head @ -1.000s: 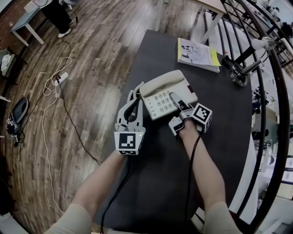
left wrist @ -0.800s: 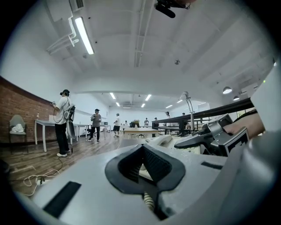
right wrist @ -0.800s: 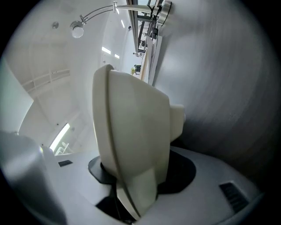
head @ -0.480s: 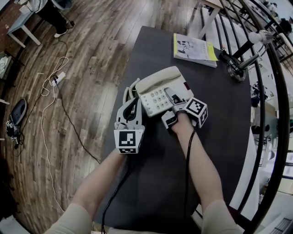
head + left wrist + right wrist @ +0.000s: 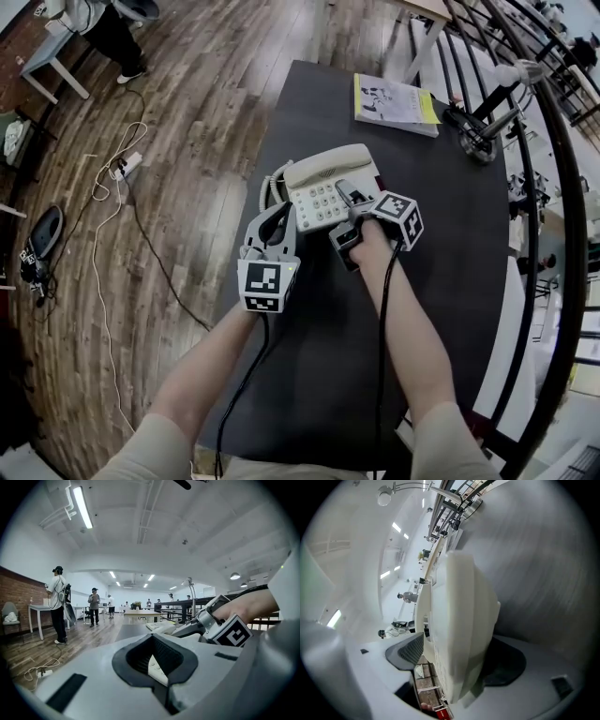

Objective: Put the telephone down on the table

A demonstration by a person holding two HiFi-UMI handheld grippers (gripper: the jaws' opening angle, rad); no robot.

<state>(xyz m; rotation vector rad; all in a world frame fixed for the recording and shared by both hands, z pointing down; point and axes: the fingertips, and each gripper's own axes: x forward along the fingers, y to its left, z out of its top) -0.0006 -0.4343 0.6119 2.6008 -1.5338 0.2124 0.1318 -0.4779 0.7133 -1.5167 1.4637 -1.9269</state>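
Right gripper (image 5: 345,221) jaws just opened wide, telephone (image 5: 323,183) loose between them; left gripper (image 5: 276,218) closed on nothing. Telephone could be dragged if snagged during withdrawal.

Bench (image 5: 319,384) lies bare at 6 o'clock from the telephone (image 5: 323,178); booklet (image 5: 394,101) at 1 and desk lamp (image 5: 476,145) at 2 o'clock obstruct.

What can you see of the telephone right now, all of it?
The telephone is a cream plastic desk set: handset cradled along its far edge, keypad facing up, coiled cord at its left. It appears to lie flat on the dark table, near its left edge. Its near right corner stands between the jaws of the right gripper, which have just been opening.
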